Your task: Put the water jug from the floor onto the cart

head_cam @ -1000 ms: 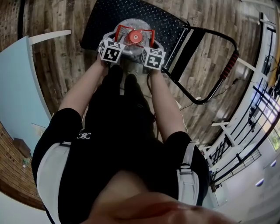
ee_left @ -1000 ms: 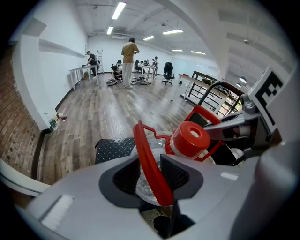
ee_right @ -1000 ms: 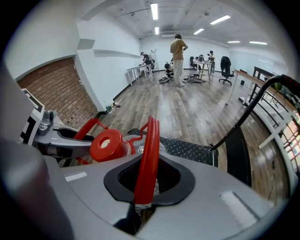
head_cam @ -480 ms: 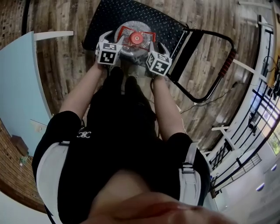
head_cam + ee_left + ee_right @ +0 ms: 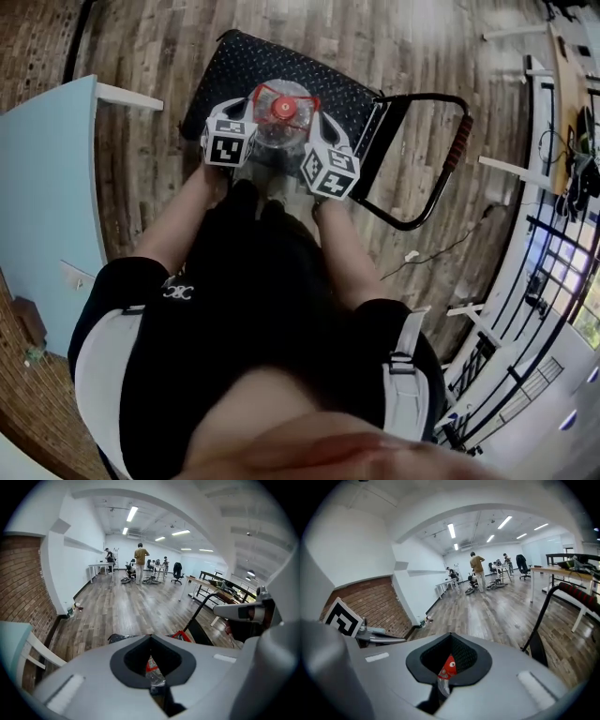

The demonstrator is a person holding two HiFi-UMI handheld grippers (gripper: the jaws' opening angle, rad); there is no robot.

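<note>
OFFICE FLOOR, MID-LIFT: A person point(image 5: 248, 309) in black bends over a flat cart in a long room with a wood-plank floor point(image 5: 141, 159), a two-jaw gripper in each hand. At far left, a pale blue tabletop point(image 5: 47, 187) juts into the head view. Beside it, the left gripper point(image 5: 251, 105), marker cube facing up, is closed on the water jug point(image 5: 281, 131). Its own view shows the jaws drawn together round a strip of the jug's red handle and clear plastic, caught in the diamond-shaped gap of the black pads point(image 5: 117, 664).

The jug is clear with a red cap point(image 5: 283, 107). It stands upright between the two grippers, above the near edge of the cart's black, studded deck point(image 5: 234, 66). From overhead it cannot be told whether its base rests on the deck.

To the jug's right, the right gripper point(image 5: 315, 117) is likewise clamped on it. A red piece and clear plastic show between its closed jaws in the right gripper view. Further right, the cart's black tubular handle point(image 5: 422, 96), with a red grip point(image 5: 458, 141), leans out over the floor. White desk frames point(image 5: 506, 167) line the right edge.

Both gripper views look down the room, where several people point(image 5: 139, 557) stand among desks under strip lights point(image 5: 131, 513), with a brick wall point(image 5: 379, 602) on the left side.
</note>
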